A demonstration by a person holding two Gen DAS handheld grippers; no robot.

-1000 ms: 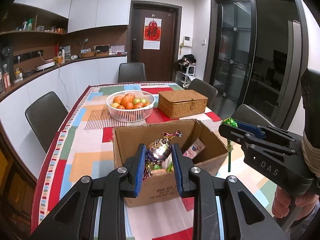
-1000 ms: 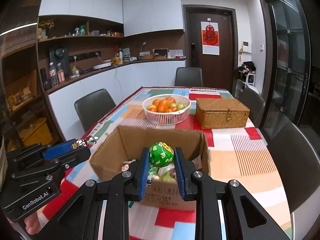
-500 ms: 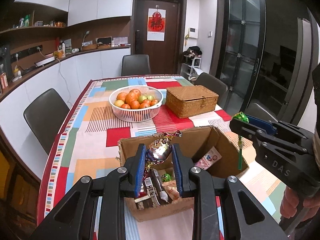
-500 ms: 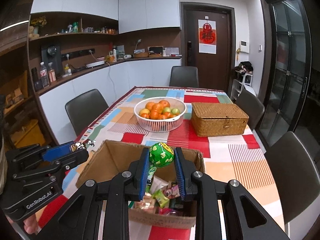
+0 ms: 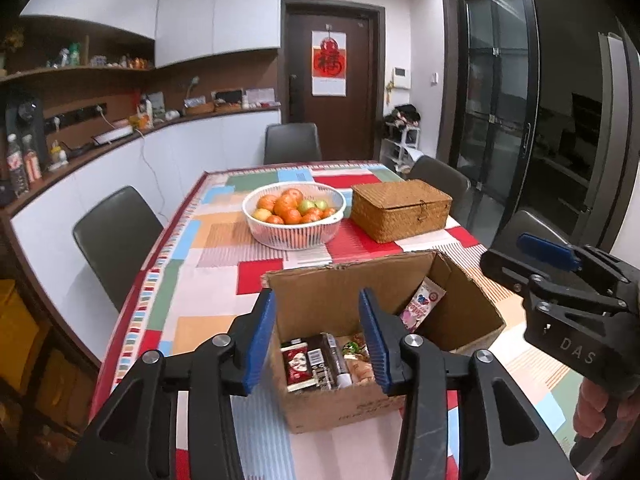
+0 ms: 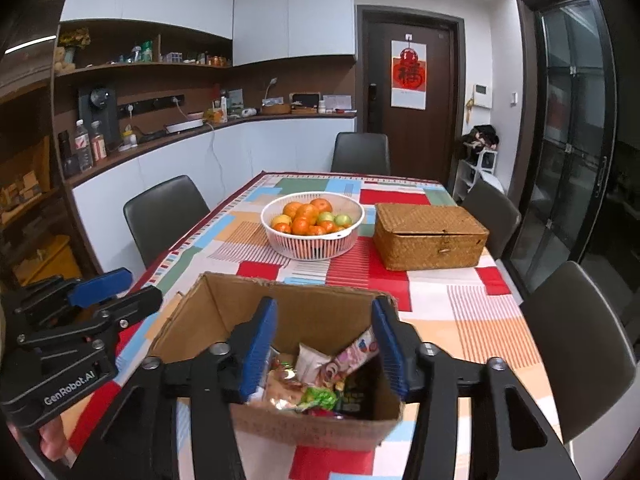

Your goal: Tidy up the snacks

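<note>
An open cardboard box (image 5: 340, 404) (image 6: 312, 424) stands on the patchwork tablecloth, with several wrapped snacks in it. Among them are a dark red packet (image 5: 298, 362), a pink packet (image 5: 420, 308) (image 6: 352, 360) leaning on the far wall, and a green wrapped sweet (image 6: 320, 396). My left gripper (image 5: 316, 320) hangs over the box's near left part. Its jaws are opening and nothing is between them. My right gripper (image 6: 325, 320) is over the box's near side, its jaws also opening and empty. Each gripper shows in the other's view: the right gripper (image 5: 516, 252) and the left gripper (image 6: 128, 288).
Behind the box a white basket (image 5: 294, 236) (image 6: 312, 248) holds oranges and green fruit. A lidded wicker box (image 5: 400, 210) (image 6: 430, 236) sits to its right. Dark chairs (image 5: 116, 232) ring the table. A person's hand (image 5: 600, 400) holds the right gripper's handle.
Both grippers have opened over the box. The silver-wrapped sweet is gone from the left jaws and the green ball sweet from the right jaws. The box's inside has come into view.
</note>
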